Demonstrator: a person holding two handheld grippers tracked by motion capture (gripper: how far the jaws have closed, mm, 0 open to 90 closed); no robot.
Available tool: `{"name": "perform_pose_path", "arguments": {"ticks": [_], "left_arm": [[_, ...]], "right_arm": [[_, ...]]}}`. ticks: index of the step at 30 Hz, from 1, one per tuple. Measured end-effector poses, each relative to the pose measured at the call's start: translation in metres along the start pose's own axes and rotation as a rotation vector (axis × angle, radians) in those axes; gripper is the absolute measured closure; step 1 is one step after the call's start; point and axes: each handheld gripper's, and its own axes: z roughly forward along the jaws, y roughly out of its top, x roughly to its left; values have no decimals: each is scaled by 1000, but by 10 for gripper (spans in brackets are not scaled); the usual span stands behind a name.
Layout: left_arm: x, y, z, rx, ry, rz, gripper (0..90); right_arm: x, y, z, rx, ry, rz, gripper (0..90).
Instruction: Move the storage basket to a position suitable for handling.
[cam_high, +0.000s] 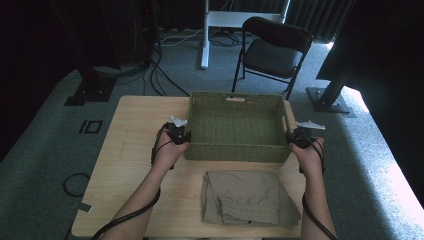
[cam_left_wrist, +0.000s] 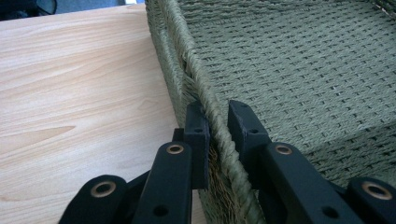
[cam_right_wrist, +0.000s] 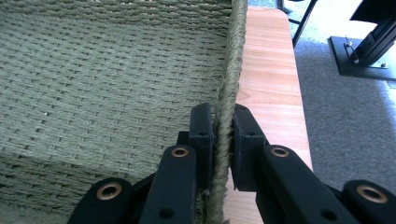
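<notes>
High view: near edge of the light wooden table (cam_high: 125, 170), smooth grain, rounded corners. Folded khaki cloth (cam_high: 247, 197) lies near-centre, soft, creased, roughly square, just in front of the basket and apart from it. Two bare forearms come in from the near side, a black cable trailing from each. Beyond the cloth sits the olive-green woven basket (cam_high: 235, 125), rectangular, shallow, rope-like braided rim, slot handle in the far wall, nothing inside.

Left gripper (cam_high: 176, 134) sits at the basket's near-left corner, right gripper (cam_high: 299, 136) at its near-right corner, each with a pale three-cornered plate on top. Far side: grey carpet, black folding chair (cam_high: 272, 50), white desk leg, black stand bases, loose cables on the floor.

Left gripper view gives what the high view can't: matte black hard-plastic jaws with brass rivets, left gripper (cam_left_wrist: 215, 130) clamped on the twisted rim, one jaw outside the wall, one inside. Tight basket-weave floor to the right, bare wood grain to the left.

Right gripper view: right gripper (cam_right_wrist: 223, 133) likewise pinched on the rim cord, jaws pressed against both sides. Basket (cam_right_wrist: 102, 79) interior weave on the left, a narrow strip of table (cam_right_wrist: 271, 79) on the right, carpet and a metal stand foot beyond.
</notes>
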Motion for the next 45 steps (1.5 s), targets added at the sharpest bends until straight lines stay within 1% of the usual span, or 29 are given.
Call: {"name": "perform_pose_path", "arguments": {"ticks": [5, 6, 7, 10, 11, 14, 15, 16, 17, 18, 19, 20, 21, 22, 23, 24, 25, 26, 27, 28, 29, 32, 33, 34, 36, 37, 40, 41, 45], "left_arm": [[1, 0, 0, 0, -10, 1, 780], [2, -1, 0, 0, -23, 0, 780], [5, -2, 0, 14, -53, -2, 746], [7, -2, 0, 15, -68, -6, 719], [8, -1, 0, 22, -87, -15, 694], [9, 1, -1, 9, -97, -23, 645], [11, 3, -2, 0, -110, -33, 612], [12, 4, -2, -4, -116, -32, 612], [13, 4, -3, -13, -125, -8, 575], [14, 5, -3, -15, -134, -7, 509], [15, 6, -4, -19, -156, -8, 498], [15, 6, -4, -19, -156, -8, 467], [16, 7, -4, -26, -160, -2, 439], [16, 7, -4, -26, -160, -2, 432], [15, 9, -5, -40, -162, 0, 392], [15, 9, -5, -40, -162, 0, 354], [15, 10, -5, -64, -175, 5, 328], [15, 11, -6, -82, -185, 13, 328], [14, 12, -8, -129, -195, 38, 272], [14, 12, -8, -129, -195, 38, 248], [16, 13, -9, -152, -205, 46, 233], [18, 14, -11, -162, -204, 63, 231], [19, 14, -11, -162, -199, 77, 231], [20, 14, -12, -164, -200, 85, 231], [21, 14, -14, -155, -214, 77, 230], [23, 13, -15, -177, -223, 64, 204], [25, 13, -16, -188, -222, 67, 203], [25, 12, -17, -195, -221, 68, 200], [25, 11, -20, -197, -243, 88, 200]], "right_arm": [[-2, -1, 0, 9, 15, 13, 791], [-2, -1, 0, 9, 15, 13, 791], [-1, -3, 1, 16, 18, 14, 771], [-2, -3, 1, 14, 22, 11, 753], [-2, -3, 1, 5, 31, 17, 716], [-2, -3, 0, -9, 25, 15, 674], [-2, -2, 0, -21, 27, 13, 602], [-2, -2, 0, -21, 27, 13, 602], [-2, -1, 0, -27, 28, 8, 579], [-2, 0, 0, -31, 30, 5, 541], [-2, 2, -1, -39, 35, -4, 488], [-2, 2, -1, -39, 35, -4, 488], [-1, 3, -2, -49, 58, -11, 424], [-1, 3, -2, -49, 58, -11, 424], [0, 4, -3, -71, 79, -14, 384], [0, 4, -3, -71, 79, -14, 384], [0, 5, -3, -105, 111, -6, 339], [0, 5, -3, -105, 111, -6, 339], [2, 5, -4, -146, 131, -10, 280], [2, 5, -4, -146, 131, -10, 280], [2, 4, -4, -179, 148, -3, 274], [3, 4, -5, -178, 155, -9, 282], [3, 4, -7, -161, 146, -49, 269], [3, 4, -7, -161, 146, -49, 269], [4, 4, -9, -171, 176, -35, 198], [5, 3, -11, -182, 195, -39, 193], [5, 3, -13, -189, 211, -40, 163], [6, 2, -13, -188, 232, -52, 162], [7, 3, -15, -205, 212, -76, 182]]}}
